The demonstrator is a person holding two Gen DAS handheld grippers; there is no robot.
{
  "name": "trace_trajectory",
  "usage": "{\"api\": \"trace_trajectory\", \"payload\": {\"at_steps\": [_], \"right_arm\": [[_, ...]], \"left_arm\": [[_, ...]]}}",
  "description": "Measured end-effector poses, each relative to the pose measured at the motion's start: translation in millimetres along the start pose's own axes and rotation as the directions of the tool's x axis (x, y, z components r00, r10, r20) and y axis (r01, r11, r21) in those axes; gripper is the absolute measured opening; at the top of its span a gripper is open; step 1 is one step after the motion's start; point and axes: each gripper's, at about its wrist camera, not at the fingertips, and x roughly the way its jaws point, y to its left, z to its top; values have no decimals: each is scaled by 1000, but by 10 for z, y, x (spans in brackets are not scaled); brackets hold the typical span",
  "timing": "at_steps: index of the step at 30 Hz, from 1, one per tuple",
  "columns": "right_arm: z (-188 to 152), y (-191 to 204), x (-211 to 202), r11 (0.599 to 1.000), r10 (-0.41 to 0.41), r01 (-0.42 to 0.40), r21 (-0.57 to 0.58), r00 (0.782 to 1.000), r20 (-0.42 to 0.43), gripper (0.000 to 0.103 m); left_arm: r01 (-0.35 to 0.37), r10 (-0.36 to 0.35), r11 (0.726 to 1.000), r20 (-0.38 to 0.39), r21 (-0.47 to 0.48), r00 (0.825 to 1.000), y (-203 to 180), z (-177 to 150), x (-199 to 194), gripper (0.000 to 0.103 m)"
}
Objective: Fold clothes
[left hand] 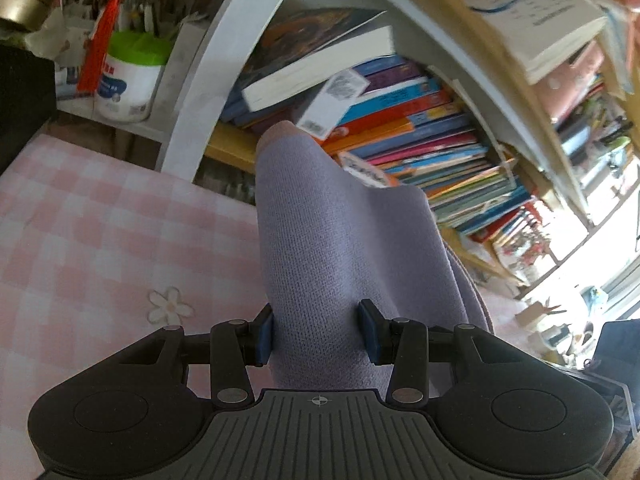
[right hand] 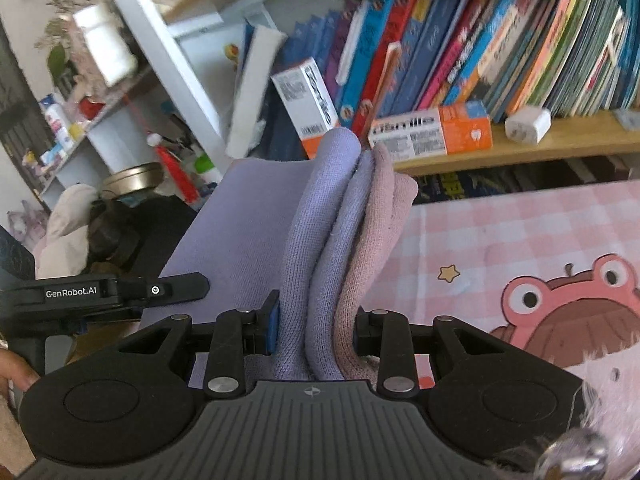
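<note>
A lilac knit garment (left hand: 332, 240) with a dusty-pink edge is held up above the pink checked cloth (left hand: 100, 232). My left gripper (left hand: 318, 334) is shut on a broad fold of it, blue pads pressed on both sides. In the right wrist view my right gripper (right hand: 316, 326) is shut on several bunched layers of the same garment (right hand: 320, 240), lilac and pink. The left gripper's body (right hand: 120, 292) shows at the left of that view, beside the flat lilac panel.
A bookshelf full of colourful books (right hand: 480, 48) stands just behind the garment, with toothpaste boxes (right hand: 432, 132) on its ledge. A white post (left hand: 224, 60), a green-lidded jar (left hand: 128, 76) and a metal tin (right hand: 132, 178) sit at the left. The cloth has a pink frog print (right hand: 568, 312).
</note>
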Motion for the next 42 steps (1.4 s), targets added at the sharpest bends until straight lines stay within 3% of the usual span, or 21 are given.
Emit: {"api": "trace_trajectory", "payload": {"at_steps": [10, 16, 19, 22, 24, 25, 33, 36, 42], "right_arm": [[43, -196, 561, 1000, 3, -4, -22, 1000, -22, 29], [-7, -300, 637, 1000, -7, 7, 10, 999, -35, 33], [-32, -353, 660, 1000, -13, 14, 28, 999, -41, 43], [-43, -366, 650, 999, -32, 33, 31, 999, -38, 54], [-27, -297, 586, 997, -79, 79, 8, 997, -18, 75], [-19, -264, 550, 995, -100, 100, -3, 995, -7, 79], [-42, -49, 124, 981, -184, 189, -52, 979, 82, 89], [-93, 45, -48, 972, -217, 226, -73, 970, 107, 96], [-334, 259, -303, 951, -277, 290, -107, 954, 119, 101]], "left_arm": [[-40, 40, 999, 17, -19, 999, 264, 37, 349, 42], [-56, 56, 998, -4, -36, 998, 362, -29, 447, 44], [-62, 62, 997, -3, -40, 998, 367, -36, 444, 48], [-112, 112, 994, 9, -16, 994, 327, -36, 407, 59], [-143, 143, 990, 21, 1, 989, 299, -35, 367, 62], [-156, 155, 988, 31, 10, 987, 278, -33, 339, 62], [-234, 213, 965, 164, 121, 963, -50, -108, -51, 81], [-251, 223, 955, 177, 156, 959, -187, -192, -179, 84], [-324, 294, 928, 173, 184, 940, -352, -501, -394, 92]]}}
